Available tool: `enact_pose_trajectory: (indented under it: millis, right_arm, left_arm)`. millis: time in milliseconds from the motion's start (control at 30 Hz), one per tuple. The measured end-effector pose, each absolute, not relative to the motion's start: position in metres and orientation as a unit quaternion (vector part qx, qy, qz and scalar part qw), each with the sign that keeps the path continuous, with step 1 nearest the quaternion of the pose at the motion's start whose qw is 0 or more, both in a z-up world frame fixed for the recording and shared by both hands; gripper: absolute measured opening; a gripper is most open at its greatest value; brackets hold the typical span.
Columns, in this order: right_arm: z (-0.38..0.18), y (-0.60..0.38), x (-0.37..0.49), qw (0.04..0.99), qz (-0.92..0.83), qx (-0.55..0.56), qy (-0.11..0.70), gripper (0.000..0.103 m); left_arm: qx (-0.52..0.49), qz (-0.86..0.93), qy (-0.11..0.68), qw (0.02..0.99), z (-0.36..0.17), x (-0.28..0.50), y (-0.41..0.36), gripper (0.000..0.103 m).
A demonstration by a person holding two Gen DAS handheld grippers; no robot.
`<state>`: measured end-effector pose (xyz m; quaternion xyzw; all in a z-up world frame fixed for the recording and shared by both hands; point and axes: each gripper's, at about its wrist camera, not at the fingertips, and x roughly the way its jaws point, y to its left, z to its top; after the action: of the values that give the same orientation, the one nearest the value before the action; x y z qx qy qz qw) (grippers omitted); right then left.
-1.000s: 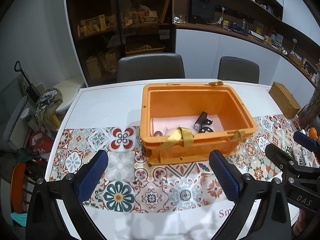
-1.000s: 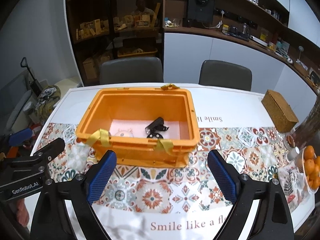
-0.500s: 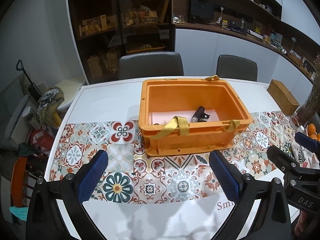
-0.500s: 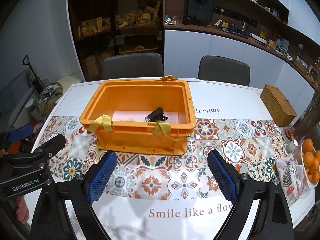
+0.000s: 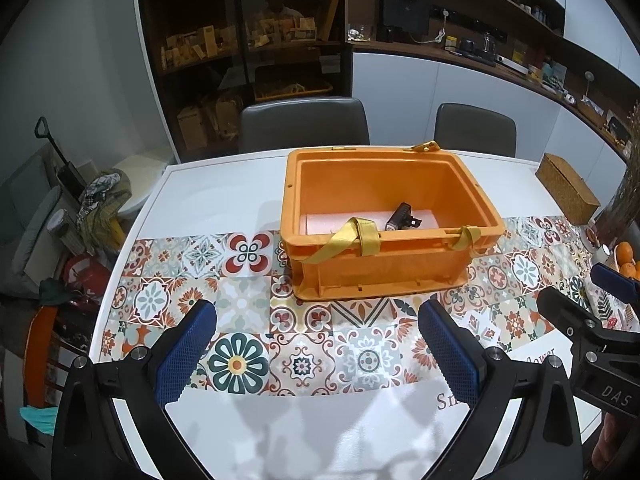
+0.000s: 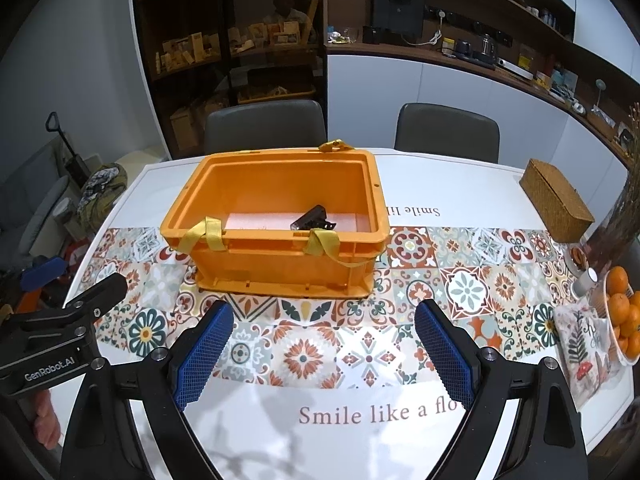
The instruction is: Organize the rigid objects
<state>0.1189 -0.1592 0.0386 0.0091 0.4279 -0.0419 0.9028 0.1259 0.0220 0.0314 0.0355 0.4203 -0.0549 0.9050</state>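
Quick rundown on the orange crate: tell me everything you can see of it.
The orange crate is a rectangular, open-topped bin, seemingly moulded plastic, with a thick rim and ribbed base flange. It sits upright on the patterned table runner, beyond both open grippers, untouched. Yellow webbing straps loop over its near rim, another at the far rim. Inside: a pale liner and a small black object.
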Motion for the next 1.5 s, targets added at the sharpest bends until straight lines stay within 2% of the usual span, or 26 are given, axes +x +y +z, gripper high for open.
enact_pose_trajectory:
  millis: [1500]
  right_arm:
    - [0.0414,-0.1585,0.1151,0.903,-0.042,0.004,0.427,0.092]
  left_arm:
    - [0.036,-0.072,0.423,0.902,0.0343,0.1181,0.0194,0.103]
